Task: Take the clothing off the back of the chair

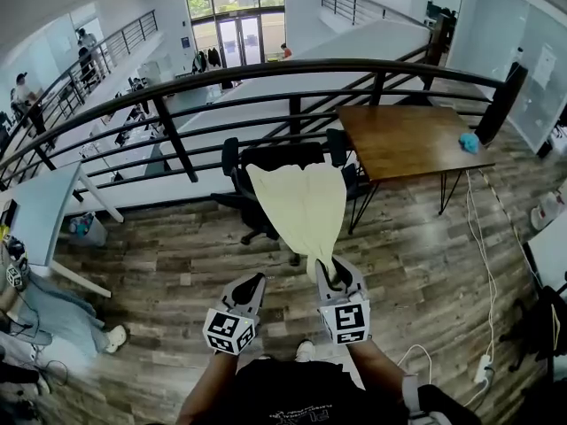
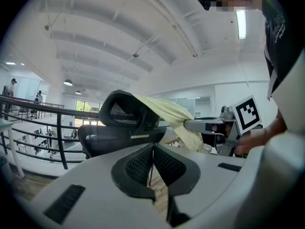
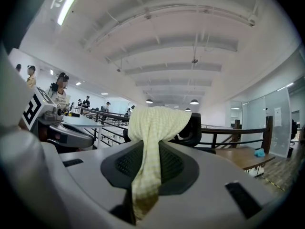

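A pale yellow garment (image 1: 301,206) drapes over the back of the black chair (image 1: 273,157) standing on the wood-plank floor (image 1: 177,273).

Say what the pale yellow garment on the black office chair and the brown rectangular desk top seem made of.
Pale yellow garment: likely thin woven cloth, matt; fine checked weave, soft folds. Brown rectangular desk top: wood or wood-look laminate, slight sheen; grain streaks show.
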`<control>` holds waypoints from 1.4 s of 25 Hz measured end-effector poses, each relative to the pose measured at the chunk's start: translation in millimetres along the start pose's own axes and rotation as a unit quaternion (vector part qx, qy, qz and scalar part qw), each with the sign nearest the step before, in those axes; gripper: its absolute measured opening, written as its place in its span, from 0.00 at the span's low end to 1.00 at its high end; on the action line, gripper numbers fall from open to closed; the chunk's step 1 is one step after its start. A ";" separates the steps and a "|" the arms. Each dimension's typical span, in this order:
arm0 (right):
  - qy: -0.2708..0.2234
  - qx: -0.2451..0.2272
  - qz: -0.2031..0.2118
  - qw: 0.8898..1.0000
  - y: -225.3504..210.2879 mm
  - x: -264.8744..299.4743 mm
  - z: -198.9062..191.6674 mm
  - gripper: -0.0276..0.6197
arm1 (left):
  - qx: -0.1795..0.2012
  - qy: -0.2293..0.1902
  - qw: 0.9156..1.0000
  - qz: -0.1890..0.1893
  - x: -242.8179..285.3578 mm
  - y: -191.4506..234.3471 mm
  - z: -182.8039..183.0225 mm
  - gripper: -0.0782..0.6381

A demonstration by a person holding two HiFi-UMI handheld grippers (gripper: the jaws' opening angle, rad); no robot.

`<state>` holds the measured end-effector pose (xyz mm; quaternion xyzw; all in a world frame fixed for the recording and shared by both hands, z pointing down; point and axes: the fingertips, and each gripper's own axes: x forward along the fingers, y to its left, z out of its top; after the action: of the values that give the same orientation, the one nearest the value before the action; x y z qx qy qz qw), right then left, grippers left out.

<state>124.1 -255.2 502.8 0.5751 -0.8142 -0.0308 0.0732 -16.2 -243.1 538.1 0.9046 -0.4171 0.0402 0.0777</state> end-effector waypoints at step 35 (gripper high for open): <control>0.011 -0.003 -0.029 1.000 88.9 -107.9 -8.0 0.18 | -0.018 -0.003 1.000 0.009 -151.3 -30.6 -53.8 0.13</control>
<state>77.8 -123.5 513.7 0.5986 -0.7963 -0.0289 0.0824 -91.5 -100.9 567.0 0.8992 -0.4265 0.0305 0.0924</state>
